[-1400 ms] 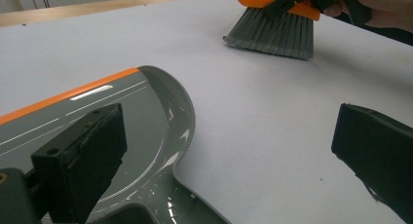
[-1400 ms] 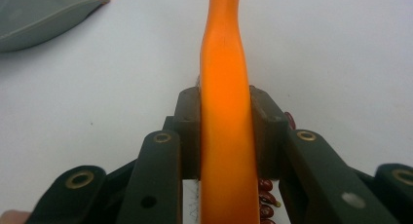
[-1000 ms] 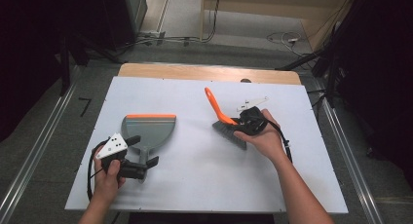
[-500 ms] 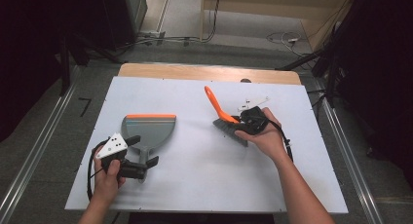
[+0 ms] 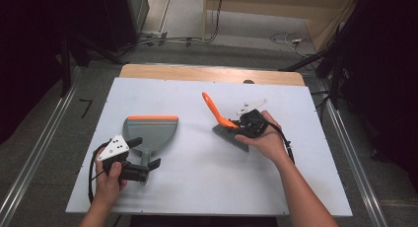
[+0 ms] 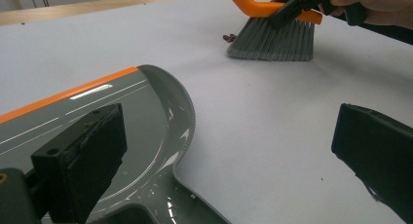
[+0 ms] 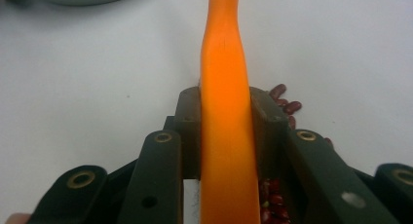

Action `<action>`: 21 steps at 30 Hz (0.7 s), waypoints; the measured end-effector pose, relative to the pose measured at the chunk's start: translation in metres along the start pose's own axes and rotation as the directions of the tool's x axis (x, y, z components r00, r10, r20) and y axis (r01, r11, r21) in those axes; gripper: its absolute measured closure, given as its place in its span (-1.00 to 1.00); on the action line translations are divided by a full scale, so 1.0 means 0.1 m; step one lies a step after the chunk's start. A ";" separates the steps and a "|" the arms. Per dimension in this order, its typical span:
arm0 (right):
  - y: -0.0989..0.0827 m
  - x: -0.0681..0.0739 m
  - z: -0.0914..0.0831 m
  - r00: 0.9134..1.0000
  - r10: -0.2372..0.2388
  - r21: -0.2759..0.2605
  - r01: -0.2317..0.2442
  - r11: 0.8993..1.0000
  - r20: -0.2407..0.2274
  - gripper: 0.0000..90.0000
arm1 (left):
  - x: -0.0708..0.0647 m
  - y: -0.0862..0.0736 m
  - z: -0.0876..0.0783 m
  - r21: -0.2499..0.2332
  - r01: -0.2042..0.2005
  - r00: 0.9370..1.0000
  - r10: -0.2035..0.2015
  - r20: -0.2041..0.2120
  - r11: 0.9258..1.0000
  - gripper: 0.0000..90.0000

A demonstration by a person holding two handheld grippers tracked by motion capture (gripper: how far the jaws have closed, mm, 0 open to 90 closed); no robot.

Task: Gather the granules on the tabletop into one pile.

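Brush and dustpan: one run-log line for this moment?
right hand-held gripper: shut on brush | left hand-held gripper: open over dustpan handle | beans by bristles

A white table carries a grey dustpan, a brush and red beans.

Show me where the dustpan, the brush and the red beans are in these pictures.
dustpan (image 5: 150, 131): high view, on the flat grey pan surface.
brush (image 6: 272, 39): left gripper view, on the grey bristles.
red beans (image 7: 287, 105): right gripper view, on the small cluster right of the orange handle.
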State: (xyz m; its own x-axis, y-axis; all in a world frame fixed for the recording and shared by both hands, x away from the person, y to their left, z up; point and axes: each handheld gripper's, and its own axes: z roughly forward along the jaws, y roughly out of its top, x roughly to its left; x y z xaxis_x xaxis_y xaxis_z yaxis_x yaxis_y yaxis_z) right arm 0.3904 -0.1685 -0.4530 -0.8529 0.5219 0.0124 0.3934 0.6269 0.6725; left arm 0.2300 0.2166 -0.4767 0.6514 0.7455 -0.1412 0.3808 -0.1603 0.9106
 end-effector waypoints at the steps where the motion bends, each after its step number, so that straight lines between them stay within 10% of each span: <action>1: -0.01 -0.02 0.00 1.000 0.011 -0.003 -0.011 1.000 0.003 0.52 | 0.00 0.00 0.00 0.001 -0.001 1.000 0.001 0.000 1.000 -1.00; 21: -0.03 -0.10 -0.05 0.999 -0.005 -0.027 0.006 1.000 0.039 0.52 | 0.00 0.00 0.01 0.006 -0.005 1.000 0.005 0.001 1.000 -1.00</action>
State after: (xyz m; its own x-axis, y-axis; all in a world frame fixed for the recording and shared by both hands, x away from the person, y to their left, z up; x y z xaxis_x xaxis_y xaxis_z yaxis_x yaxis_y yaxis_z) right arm 0.3961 -0.1781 -0.4512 -0.8410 0.5406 -0.0195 0.3788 0.6142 0.6923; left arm 0.2308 0.2161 -0.4773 0.6540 0.7440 -0.1370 0.3814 -0.1679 0.9090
